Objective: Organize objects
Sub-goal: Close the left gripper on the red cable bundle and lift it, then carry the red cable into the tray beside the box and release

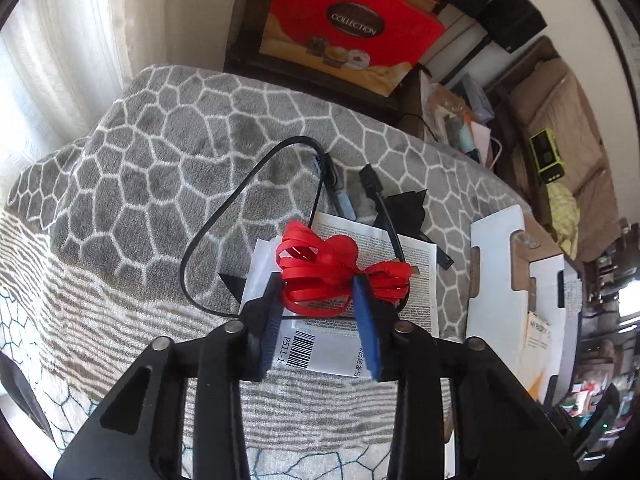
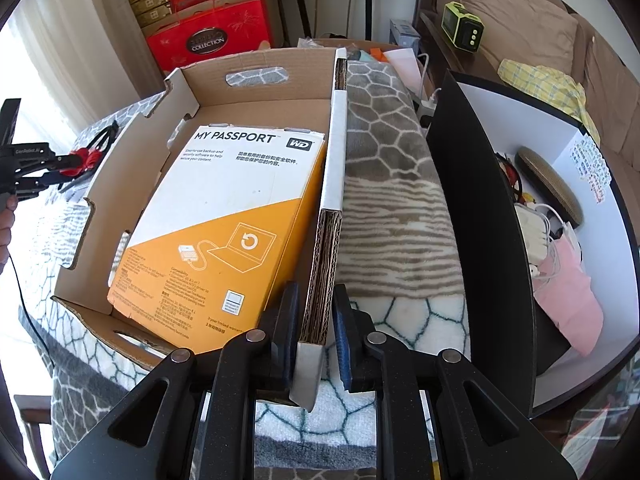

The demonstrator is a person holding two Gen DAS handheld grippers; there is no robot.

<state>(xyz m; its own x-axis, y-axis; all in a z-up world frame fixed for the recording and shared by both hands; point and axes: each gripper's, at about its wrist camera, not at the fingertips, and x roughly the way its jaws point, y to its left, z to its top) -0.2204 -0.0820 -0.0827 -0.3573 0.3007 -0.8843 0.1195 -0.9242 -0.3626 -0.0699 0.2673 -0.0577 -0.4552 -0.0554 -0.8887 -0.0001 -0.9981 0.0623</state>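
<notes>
A bundled red flat cable (image 1: 332,270) sits between the blue pads of my left gripper (image 1: 316,300), which is shut on it just above papers (image 1: 400,264) and a black cable (image 1: 224,216) on the grey patterned blanket. My right gripper (image 2: 316,320) straddles the right wall of an open cardboard box (image 2: 332,184) and grips that wall. Inside the box lies a white and orange "My Passport" package (image 2: 224,216). The left gripper with the red cable also shows at the far left of the right wrist view (image 2: 82,160).
The cardboard box shows at the right in the left wrist view (image 1: 500,272). A black and white bin (image 2: 480,216) with cables and a pink pouch stands right of the box. Red gift boxes (image 1: 352,28) stand behind the bed. A green device (image 2: 462,26) sits on a couch.
</notes>
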